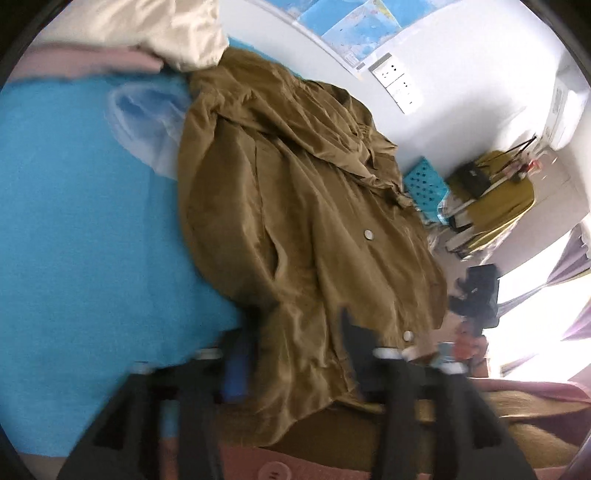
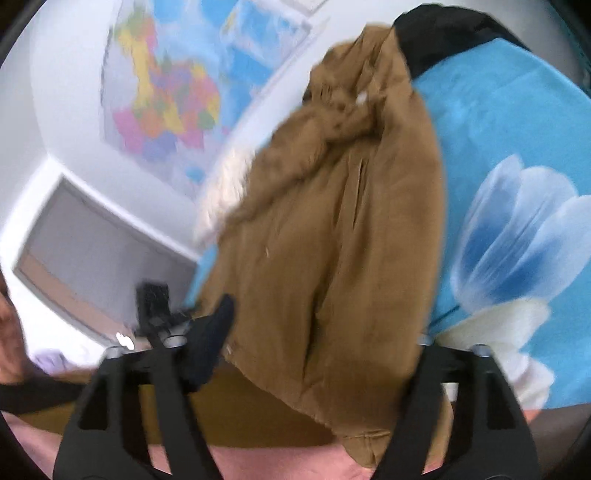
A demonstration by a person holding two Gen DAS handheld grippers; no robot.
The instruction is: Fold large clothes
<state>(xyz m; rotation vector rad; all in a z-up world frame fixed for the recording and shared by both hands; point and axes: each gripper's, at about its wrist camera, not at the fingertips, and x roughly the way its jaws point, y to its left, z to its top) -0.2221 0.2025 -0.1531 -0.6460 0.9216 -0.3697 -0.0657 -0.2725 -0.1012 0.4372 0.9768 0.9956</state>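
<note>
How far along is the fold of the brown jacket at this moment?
Early. Done: the brown jacket lies lengthwise on the blue sheet, but rumpled, its far end bunched. In hand: its near hem lies between the fingers of the left gripper and the right gripper; neither visibly pinches it. Left: smoothing and all the tidy folds.

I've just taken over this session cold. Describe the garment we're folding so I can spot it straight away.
Find the bright blue bedsheet with the big flower print. Across it lies a brown jacket, hem towards both grippers. It is the only olive-brown, shiny piece, with pale round snap buttons down its front; the cream pillow and pink cloth lie beyond it.
</note>
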